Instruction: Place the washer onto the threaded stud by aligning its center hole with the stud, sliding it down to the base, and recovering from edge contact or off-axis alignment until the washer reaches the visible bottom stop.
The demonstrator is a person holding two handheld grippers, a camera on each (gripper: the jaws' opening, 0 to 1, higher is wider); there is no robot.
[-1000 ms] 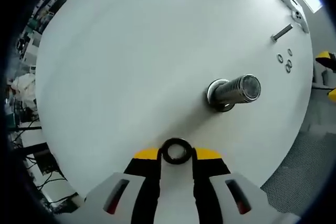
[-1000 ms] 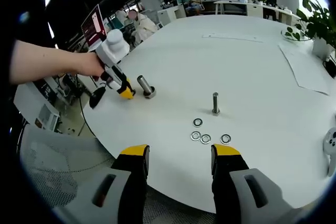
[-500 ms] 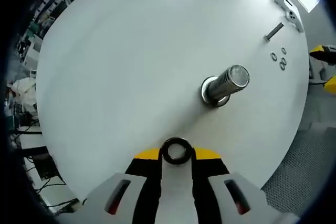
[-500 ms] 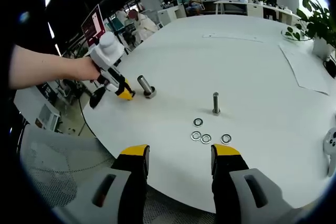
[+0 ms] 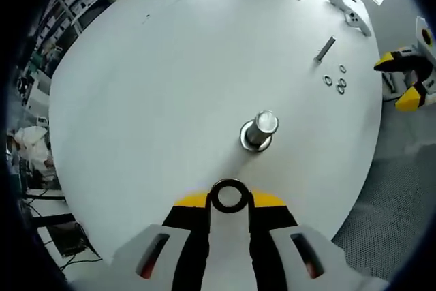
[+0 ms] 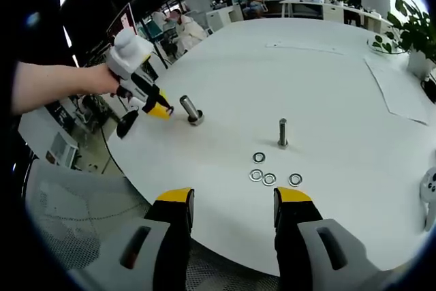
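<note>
Left gripper pinching dark metal ring washer, held above round white worktop near thick silver threaded stud | right gripper spread, empty | four loose silver washers beside slim upright bolt seen clearly in right gripper view.

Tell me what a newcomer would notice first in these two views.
Probably the dark washer pinched between the yellow-tipped jaws of the left gripper, just short of the thick threaded stud standing on the white round table. In the right gripper view, the open right gripper points at four loose washers beside a thinner bolt.
</note>
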